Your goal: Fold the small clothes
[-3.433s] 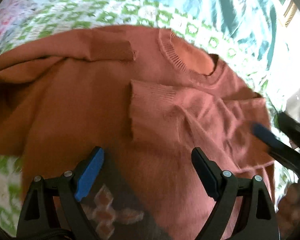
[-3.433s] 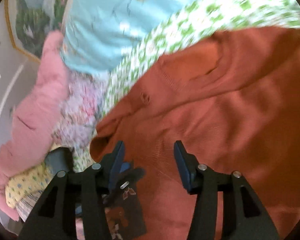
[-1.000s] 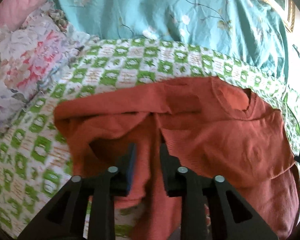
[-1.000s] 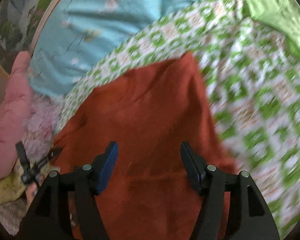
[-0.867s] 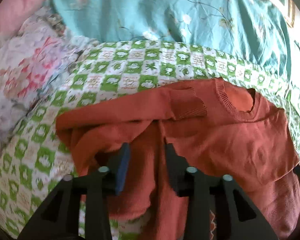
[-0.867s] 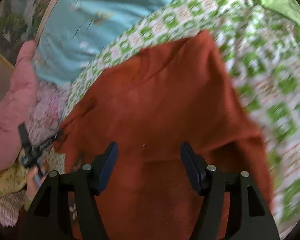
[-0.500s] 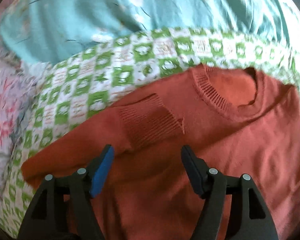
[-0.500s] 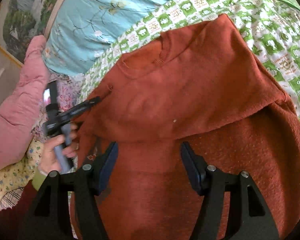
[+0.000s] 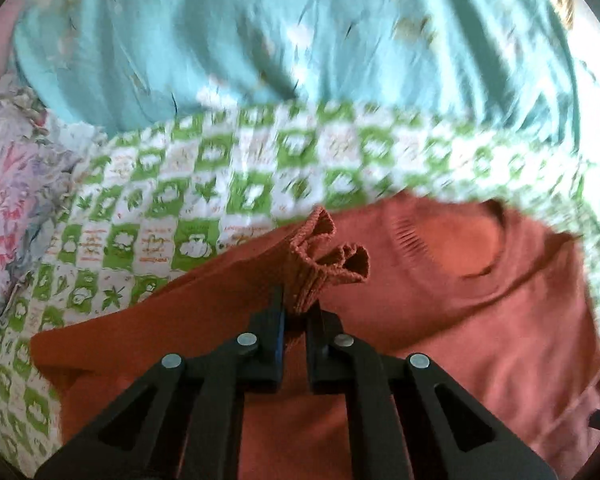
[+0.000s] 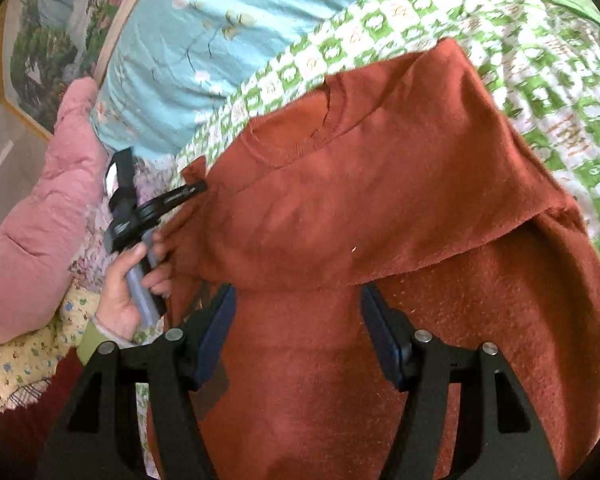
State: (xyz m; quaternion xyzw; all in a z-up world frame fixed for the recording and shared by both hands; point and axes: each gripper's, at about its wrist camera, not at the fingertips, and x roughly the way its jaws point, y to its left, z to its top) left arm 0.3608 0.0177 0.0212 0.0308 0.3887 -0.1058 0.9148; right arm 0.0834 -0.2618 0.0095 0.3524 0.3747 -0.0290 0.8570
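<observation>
A rust-orange knit sweater (image 9: 452, 304) lies on a green-and-white checked bedspread (image 9: 204, 184), neckline toward the far side. My left gripper (image 9: 296, 316) is shut on the ribbed cuff (image 9: 324, 264) of its left sleeve, which bunches up between the jaws. In the right wrist view the sweater (image 10: 380, 208) has its right side folded over the body. My right gripper (image 10: 296, 320) is open and empty just above the sweater's lower body. The left gripper (image 10: 198, 190) shows there too, held by a hand at the sweater's left edge.
A teal floral quilt (image 9: 300, 40) lies bunched behind the sweater. A pink padded blanket (image 10: 40, 216) and floral cloth (image 9: 8, 184) lie at the left. A framed picture (image 10: 48, 40) hangs on the wall behind.
My left gripper has closed on the sleeve cuff, which was lying flat half a second ago, and lifted it. My right gripper has stayed open over the sweater.
</observation>
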